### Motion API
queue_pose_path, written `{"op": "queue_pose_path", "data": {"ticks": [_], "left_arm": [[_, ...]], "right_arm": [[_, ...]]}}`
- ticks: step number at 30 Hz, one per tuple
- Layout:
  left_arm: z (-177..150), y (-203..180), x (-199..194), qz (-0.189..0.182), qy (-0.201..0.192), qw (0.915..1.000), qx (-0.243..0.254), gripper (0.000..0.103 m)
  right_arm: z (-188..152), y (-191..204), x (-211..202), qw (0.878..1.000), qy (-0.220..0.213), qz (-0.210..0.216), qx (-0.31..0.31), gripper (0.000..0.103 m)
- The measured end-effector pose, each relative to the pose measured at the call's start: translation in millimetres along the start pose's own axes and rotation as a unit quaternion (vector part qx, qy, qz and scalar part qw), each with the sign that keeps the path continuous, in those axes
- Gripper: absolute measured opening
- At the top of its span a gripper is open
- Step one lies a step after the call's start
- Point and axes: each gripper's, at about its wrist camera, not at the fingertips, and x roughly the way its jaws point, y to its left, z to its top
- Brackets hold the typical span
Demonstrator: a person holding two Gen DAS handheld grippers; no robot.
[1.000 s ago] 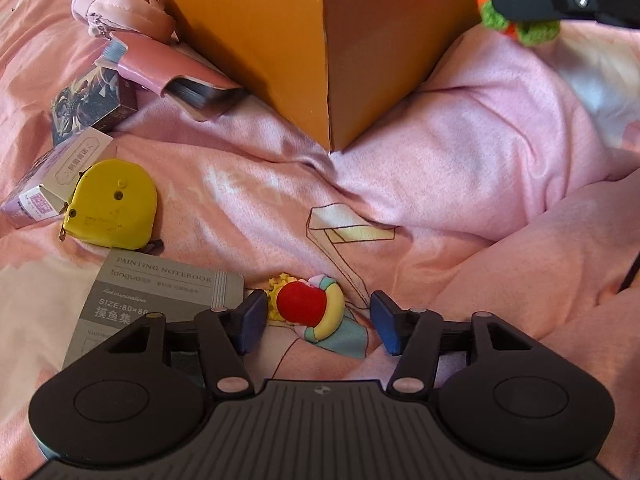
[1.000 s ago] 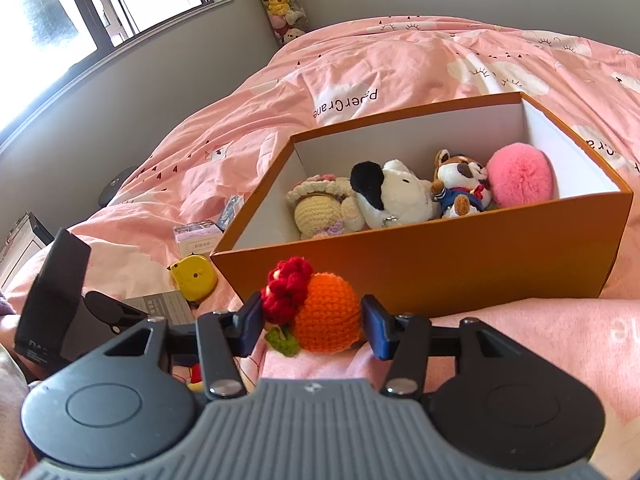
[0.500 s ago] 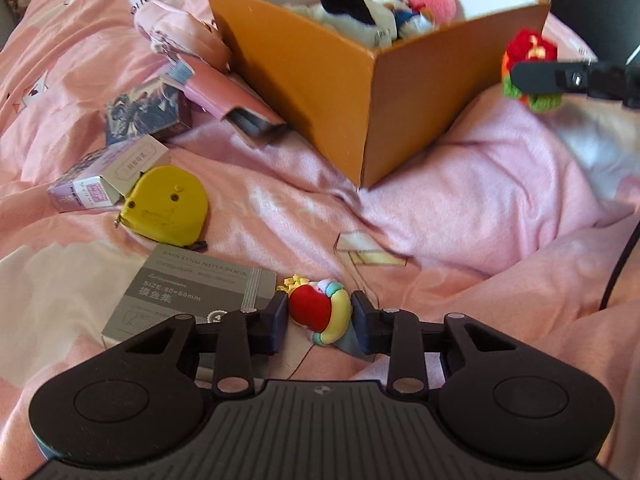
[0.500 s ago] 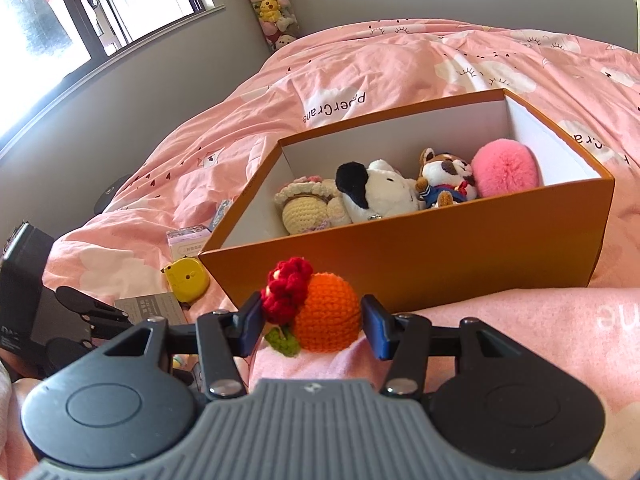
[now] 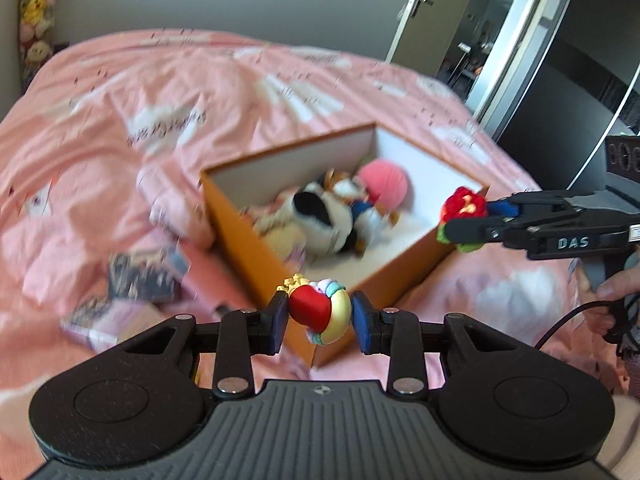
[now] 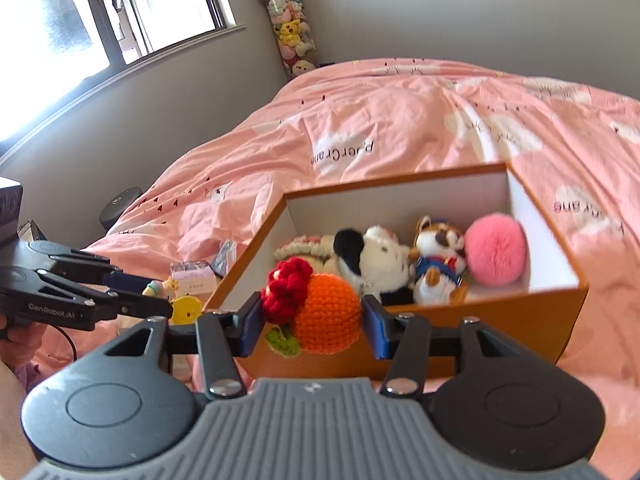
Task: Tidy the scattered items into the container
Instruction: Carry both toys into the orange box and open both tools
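Observation:
My left gripper [image 5: 319, 317] is shut on a small charm [image 5: 318, 310], red with a pastel rainbow rim, held in the air just before the near corner of the orange box [image 5: 244, 236]. My right gripper [image 6: 312, 322] is shut on a crocheted orange with a red flower [image 6: 324, 314], hovering at the near wall of the orange box [image 6: 480, 322]. In the left wrist view the right gripper [image 5: 476, 222] holds the crocheted orange [image 5: 464, 205] over the box's right rim. The right wrist view shows the left gripper [image 6: 136, 300] with the charm [image 6: 157, 286] at the left.
Inside the box lie a black-and-white plush [image 6: 376, 260], a fox plush [image 6: 436, 256] and a pink pompom [image 6: 496, 252]. On the pink duvet [image 6: 400, 120] left of the box are a yellow tape measure [image 6: 186, 309] and small cartons [image 5: 144, 278]. A person's hand [image 5: 614, 289] grips the right handle.
My left gripper closed on the charm and lifted it off the duvet, tilting up towards the box. My right gripper rose a little with the crocheted orange.

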Motion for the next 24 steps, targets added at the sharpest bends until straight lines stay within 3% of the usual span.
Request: {"op": "queue_pose_path", "data": {"ticks": [7,12,17,24], "left_arm": [[43,-7,30,-0.050,-0.029,0.9983,0.005,0.039],[59,-12,70,-0.063,-0.026,0.9977,0.010,0.039],[63,-11,104,-0.073,-0.006,0.9973,0.007,0.039],[63,-2,130,-0.077,0.016,0.9969,-0.008,0.039]], "right_arm": [[45,-29,2,0.997,0.008,-0.048,-0.054,0.055],[67,-67,50,0.987,0.106,-0.079,-0.091,0.055],[73,-96,104,0.973,0.200,-0.075,-0.086,0.055],[61,-97,151,0.935,0.291,-0.109,-0.172,0.055]]}}
